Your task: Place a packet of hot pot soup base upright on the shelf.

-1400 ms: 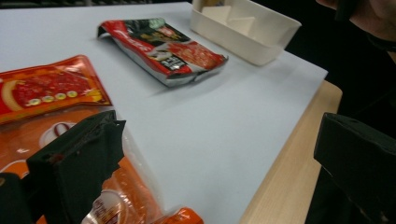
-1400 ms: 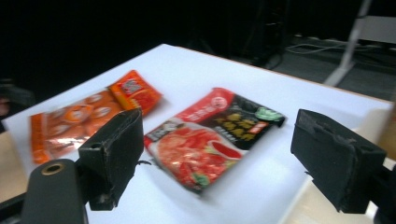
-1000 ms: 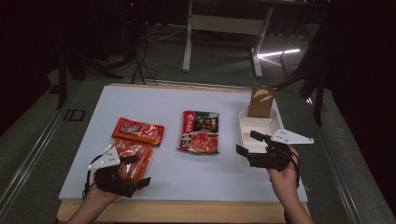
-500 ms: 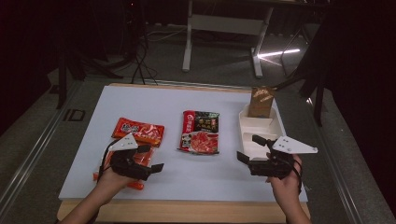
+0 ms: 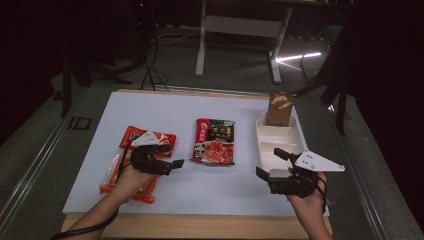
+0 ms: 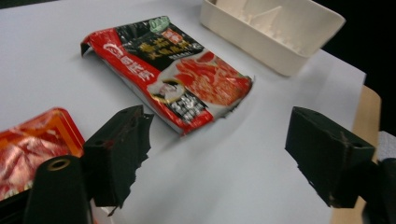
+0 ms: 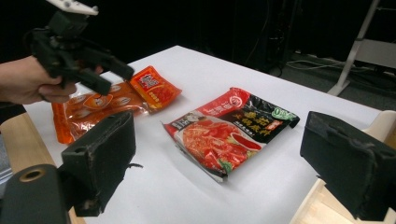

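While both grippers [image 5: 176,164] [image 5: 272,164] gape empty, the red-black packet [image 5: 215,141] lies unobstructed between orange pouches [image 5: 131,165] and tray [image 5: 274,145].

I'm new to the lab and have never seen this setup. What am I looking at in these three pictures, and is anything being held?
A person sits at a white table and holds a black two-jaw gripper in each hand: the left gripper and the right gripper. The high view looks down from above the person's side. Each of the other two comes from a camera riding on one gripper, looking out between its black jaws.

On the table lie a red-and-black flat food packet, an orange-red clear plastic pouch under the left hand, a cream compartment tray and a brown paper bag at the tray's far end.

Nothing is held: both grippers are open. The left one's jaws have just been closing, with nothing between them.
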Action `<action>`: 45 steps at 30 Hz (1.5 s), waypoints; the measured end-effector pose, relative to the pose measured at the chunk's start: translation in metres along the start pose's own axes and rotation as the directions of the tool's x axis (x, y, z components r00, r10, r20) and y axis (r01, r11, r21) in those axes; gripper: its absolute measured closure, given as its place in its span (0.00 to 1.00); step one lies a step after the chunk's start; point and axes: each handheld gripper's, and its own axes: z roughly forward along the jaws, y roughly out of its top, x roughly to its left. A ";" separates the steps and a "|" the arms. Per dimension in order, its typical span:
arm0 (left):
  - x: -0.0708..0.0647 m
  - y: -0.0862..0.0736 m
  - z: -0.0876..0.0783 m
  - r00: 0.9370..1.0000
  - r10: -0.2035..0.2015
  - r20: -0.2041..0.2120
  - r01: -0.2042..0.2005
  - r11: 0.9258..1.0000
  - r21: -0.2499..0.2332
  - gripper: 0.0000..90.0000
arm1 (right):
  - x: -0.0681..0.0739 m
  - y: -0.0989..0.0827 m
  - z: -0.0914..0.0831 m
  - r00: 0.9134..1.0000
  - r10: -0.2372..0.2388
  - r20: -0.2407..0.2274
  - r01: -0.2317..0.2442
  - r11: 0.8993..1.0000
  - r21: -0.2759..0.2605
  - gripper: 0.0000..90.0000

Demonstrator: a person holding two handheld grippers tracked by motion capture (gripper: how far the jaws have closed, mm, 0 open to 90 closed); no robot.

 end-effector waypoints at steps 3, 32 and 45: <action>0.006 0.006 0.010 1.000 -0.015 -0.014 0.015 1.000 0.003 0.24 | 0.000 -0.002 0.001 1.000 0.007 0.007 -0.007 1.000 0.004 0.11; 0.046 0.040 0.107 0.972 -0.155 -0.177 0.172 0.982 0.081 0.41 | 0.004 -0.009 0.006 0.999 -0.031 0.013 0.031 0.999 0.038 0.15; 0.063 0.037 0.142 0.954 -0.217 -0.207 0.251 0.955 0.155 0.50 | 0.003 -0.012 0.009 1.000 -0.024 0.005 0.024 0.998 0.055 0.15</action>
